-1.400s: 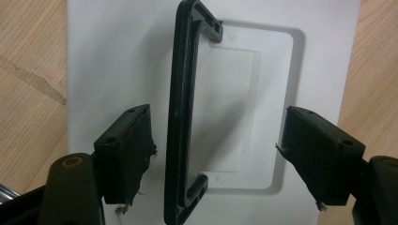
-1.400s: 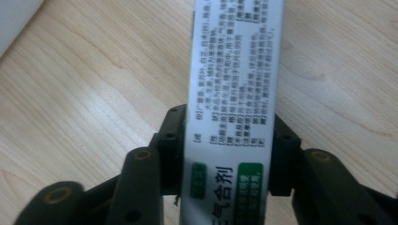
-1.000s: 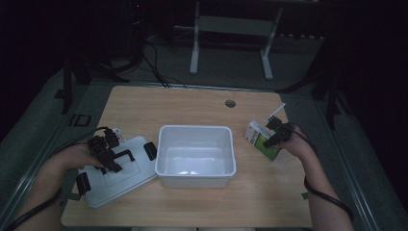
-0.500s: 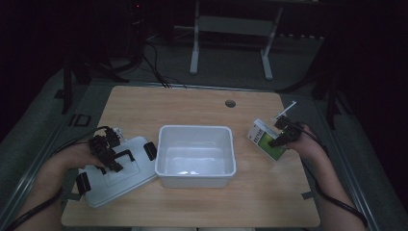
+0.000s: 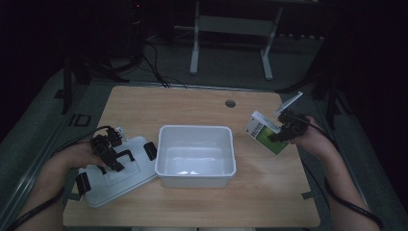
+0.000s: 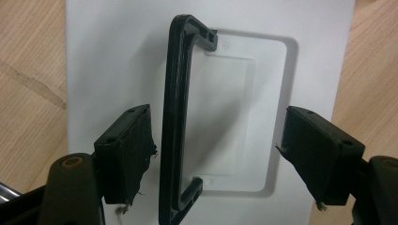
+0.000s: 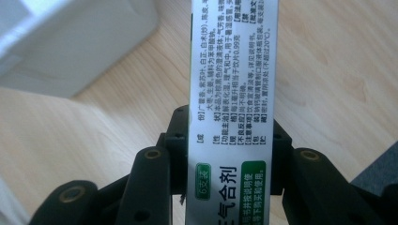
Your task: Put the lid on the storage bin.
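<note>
Item: green-and-white medicine carton (image 5: 264, 134), being gripped across its narrow faces by the right gripper (image 5: 281, 132), hanging above the table's (image 5: 269, 197) right side. Open white bin (image 5: 195, 155) is lying leftward, nearest this hand. Left gripper (image 5: 109, 155) is straddling the lid's (image 5: 98, 190) black handle (image 6: 173, 117), jaws apart, not pressing.

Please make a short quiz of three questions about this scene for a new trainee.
1. True or false: the right gripper holds a green and white carton.
2. The black handle between the left gripper jaws belongs to: A) the white lid, B) the white tub, C) the table.
3. Fill in: the tub stands ___ the lid and the carton.

Key: 1 true. 2 A; the jaws stand open, apart from the handle. 3 between.
</note>
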`<state>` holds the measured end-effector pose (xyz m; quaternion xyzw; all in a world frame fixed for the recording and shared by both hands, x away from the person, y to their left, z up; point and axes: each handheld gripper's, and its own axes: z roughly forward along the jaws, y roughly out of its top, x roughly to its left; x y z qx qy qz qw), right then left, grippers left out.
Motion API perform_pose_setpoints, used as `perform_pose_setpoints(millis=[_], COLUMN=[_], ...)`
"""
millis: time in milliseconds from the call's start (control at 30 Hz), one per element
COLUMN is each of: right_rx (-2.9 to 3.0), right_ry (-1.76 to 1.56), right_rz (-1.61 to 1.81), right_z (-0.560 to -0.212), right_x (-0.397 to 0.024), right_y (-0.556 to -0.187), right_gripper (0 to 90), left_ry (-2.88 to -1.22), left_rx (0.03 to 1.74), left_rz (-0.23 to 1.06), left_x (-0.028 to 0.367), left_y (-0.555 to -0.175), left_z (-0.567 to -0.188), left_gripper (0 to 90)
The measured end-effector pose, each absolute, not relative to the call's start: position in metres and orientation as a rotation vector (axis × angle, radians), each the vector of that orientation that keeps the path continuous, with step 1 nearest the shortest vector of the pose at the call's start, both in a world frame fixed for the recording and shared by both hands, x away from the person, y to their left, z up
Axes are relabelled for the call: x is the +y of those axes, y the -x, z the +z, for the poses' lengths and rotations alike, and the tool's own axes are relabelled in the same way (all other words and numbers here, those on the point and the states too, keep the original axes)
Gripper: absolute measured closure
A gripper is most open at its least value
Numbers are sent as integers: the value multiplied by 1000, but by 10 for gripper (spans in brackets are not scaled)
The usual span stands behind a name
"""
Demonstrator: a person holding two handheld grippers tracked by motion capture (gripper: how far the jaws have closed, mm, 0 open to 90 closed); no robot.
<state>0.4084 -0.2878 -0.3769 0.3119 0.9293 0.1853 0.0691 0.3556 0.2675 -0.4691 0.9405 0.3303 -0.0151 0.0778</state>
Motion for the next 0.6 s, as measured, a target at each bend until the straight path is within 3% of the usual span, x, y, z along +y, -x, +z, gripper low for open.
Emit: perform_pose_setpoints(millis=[600], right_rx=[2819], right_ry=[-625], right_rz=[695], right_z=[-315], right_x=[-235], right_y=[-376], right_gripper=[643], left_ry=[-2813], left_rx=[1009], left_rz=[-50], left_x=[269], left_y=[-354], left_z=[-465], left_gripper=[255])
